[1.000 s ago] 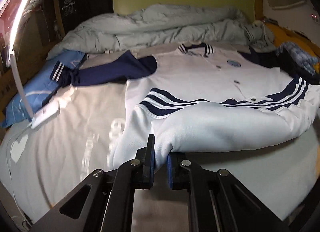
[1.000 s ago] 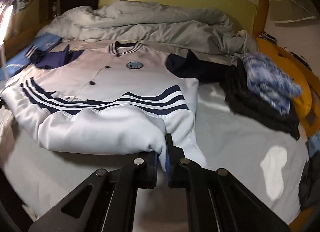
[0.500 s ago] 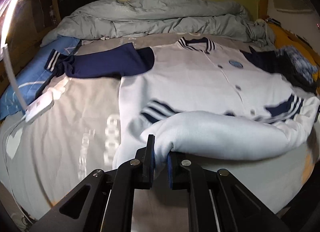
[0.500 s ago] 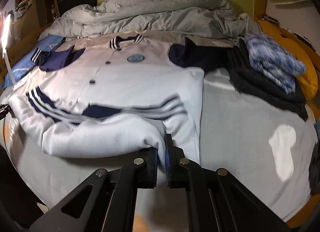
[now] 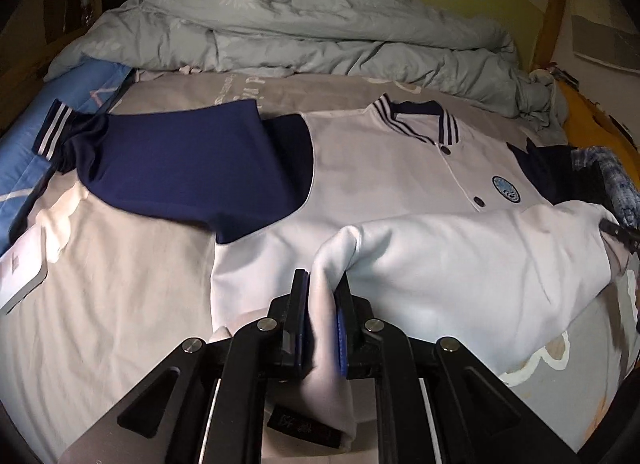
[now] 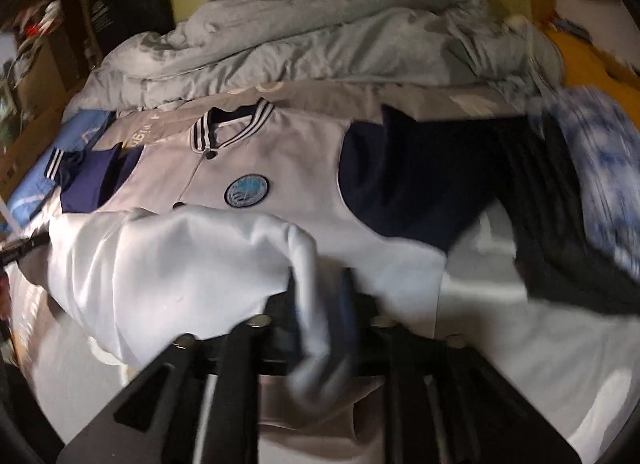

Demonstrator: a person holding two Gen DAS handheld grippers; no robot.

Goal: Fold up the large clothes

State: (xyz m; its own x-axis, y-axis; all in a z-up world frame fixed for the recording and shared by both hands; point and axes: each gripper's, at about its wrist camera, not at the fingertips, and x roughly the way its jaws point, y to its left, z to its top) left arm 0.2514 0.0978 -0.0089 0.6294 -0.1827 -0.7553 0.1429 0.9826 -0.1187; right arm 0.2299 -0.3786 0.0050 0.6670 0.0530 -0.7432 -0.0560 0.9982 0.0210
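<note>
Both grippers point forward over the bed toward the crumpled duvet [image 5: 320, 24]. Left gripper [image 5: 322, 304] has its jaws closed on a bunch of white fabric at the jacket's [image 5: 384, 168] lower hem; right gripper [image 6: 320, 304], blurred, pinches the same hem likewise. Between them the hem hangs raised and doubled toward the collar, over the jacket's buttoned front. One navy sleeve [image 5: 180, 168] lies spread flat beside the jacket's body, on the grey sheet [image 5: 100, 304].
</note>
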